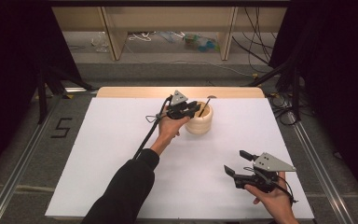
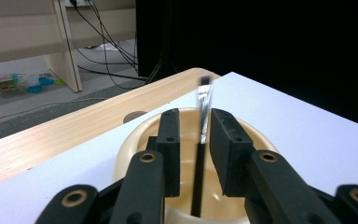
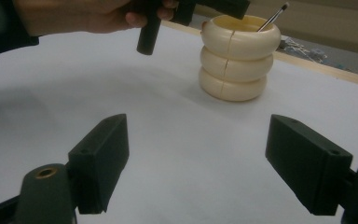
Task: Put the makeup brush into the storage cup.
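Note:
A cream, ribbed, three-ringed cup (image 1: 199, 120) stands at the far middle of the white sheet. A thin black-handled brush (image 1: 207, 103) leans in it, bristle end up. My left gripper (image 1: 193, 110) hovers over the cup's rim. In the left gripper view the brush (image 2: 204, 112) rises between the jaws, close to the right-hand pad with a clear gap on the other side, so the gripper (image 2: 193, 122) is open around it above the cup (image 2: 130, 140). My right gripper (image 1: 237, 162) rests open and empty at the near right. From there (image 3: 198, 154) it faces the cup (image 3: 239, 56) and brush (image 3: 272, 16).
The white sheet (image 1: 121, 154) covers a wooden table whose far edge (image 1: 135, 92) shows bare. Beyond it are shelf legs (image 1: 114, 42), loose cables (image 1: 256, 46) and small litter on the floor. Metal rails (image 1: 23, 158) run along both sides.

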